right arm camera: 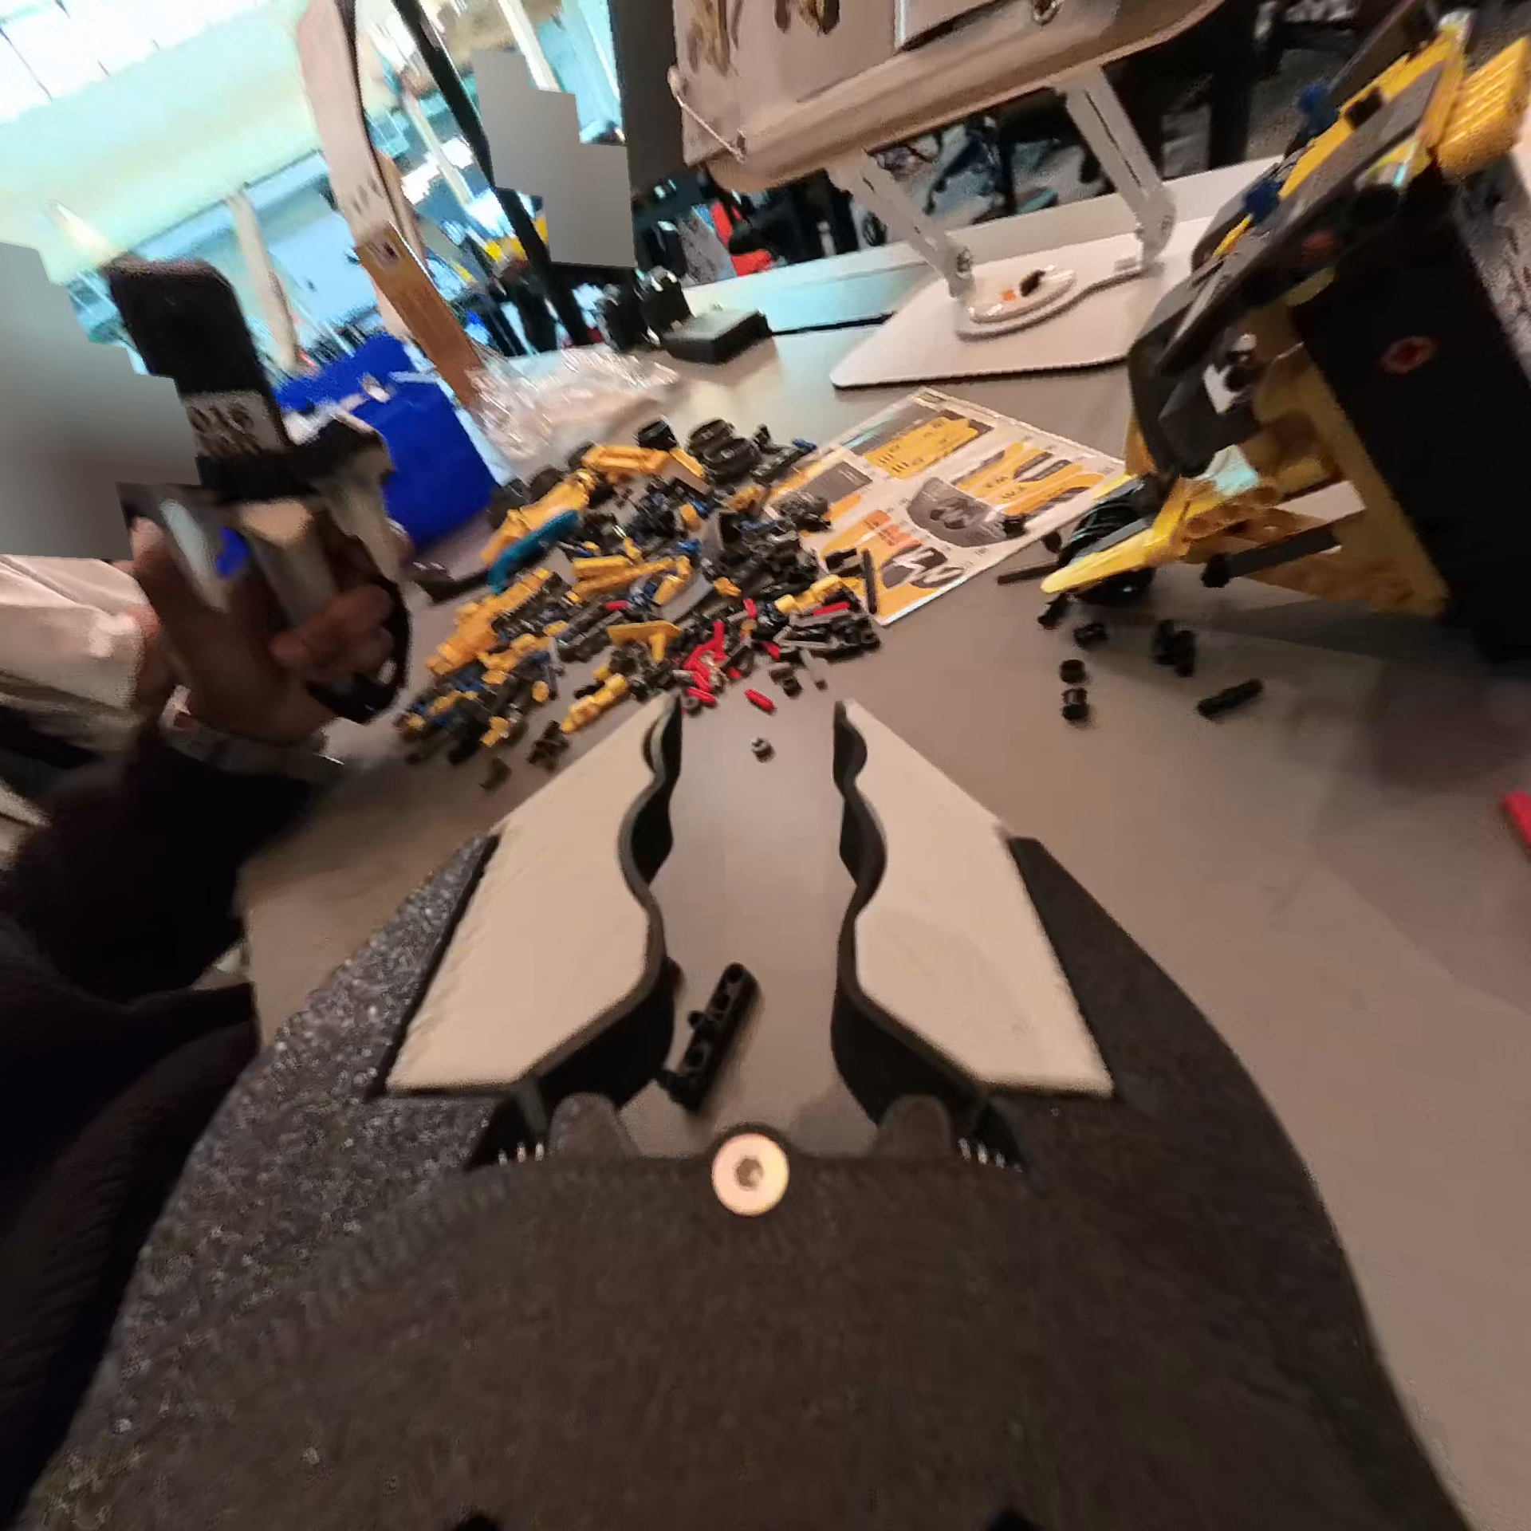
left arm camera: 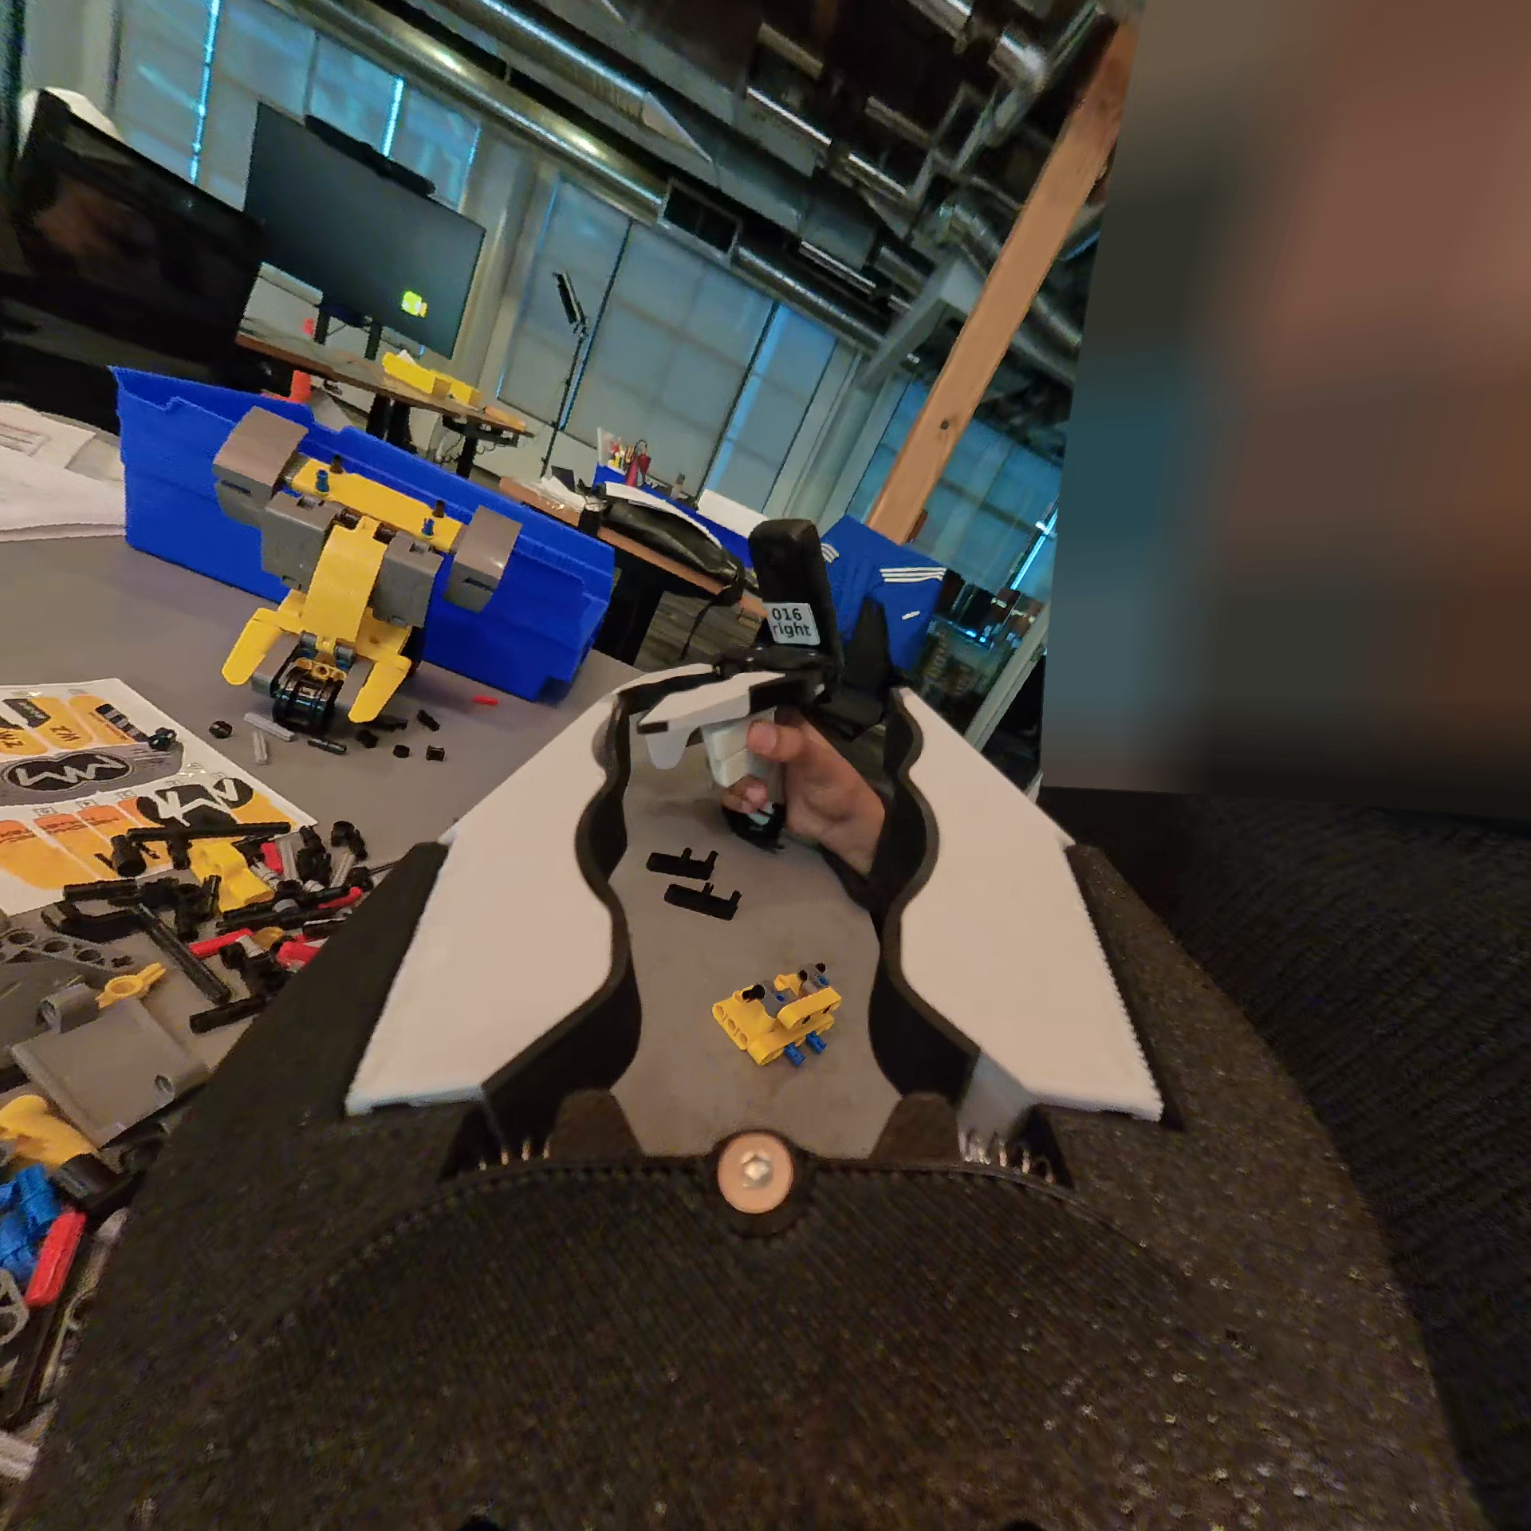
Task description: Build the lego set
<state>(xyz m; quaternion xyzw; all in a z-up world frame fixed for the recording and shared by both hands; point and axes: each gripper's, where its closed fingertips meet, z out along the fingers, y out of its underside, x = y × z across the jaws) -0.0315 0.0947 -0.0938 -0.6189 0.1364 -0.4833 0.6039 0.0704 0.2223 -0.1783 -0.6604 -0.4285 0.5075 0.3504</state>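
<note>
My left gripper (left arm camera: pixel 758 704) is open and empty, low over the grey table (left arm camera: pixel 99 613). Between its white fingers on the table lie a small yellow and grey brick assembly (left arm camera: pixel 777 1015) and two black pieces (left arm camera: pixel 702 899). Beyond its tips a hand holds the right gripper (left arm camera: pixel 729 729). My right gripper (right arm camera: pixel 755 717) is open and empty. A black beam (right arm camera: pixel 712 1035) lies on the table between its fingers near their base, and a small black piece (right arm camera: pixel 760 747) lies by the tips. A hand holds the left gripper (right arm camera: pixel 273 530) at the left of the right wrist view.
A large yellow and grey model (left arm camera: pixel 348 572) leans on a blue bin (left arm camera: pixel 514 596). A sticker sheet (left arm camera: pixel 124 770) and a pile of loose parts (left arm camera: pixel 207 895) lie left. The right wrist view shows the pile (right arm camera: pixel 630 580), the sheet (right arm camera: pixel 936 489), the model (right arm camera: pixel 1243 464) and a white stand (right arm camera: pixel 994 323). Left tips to right tips: about 20 cm.
</note>
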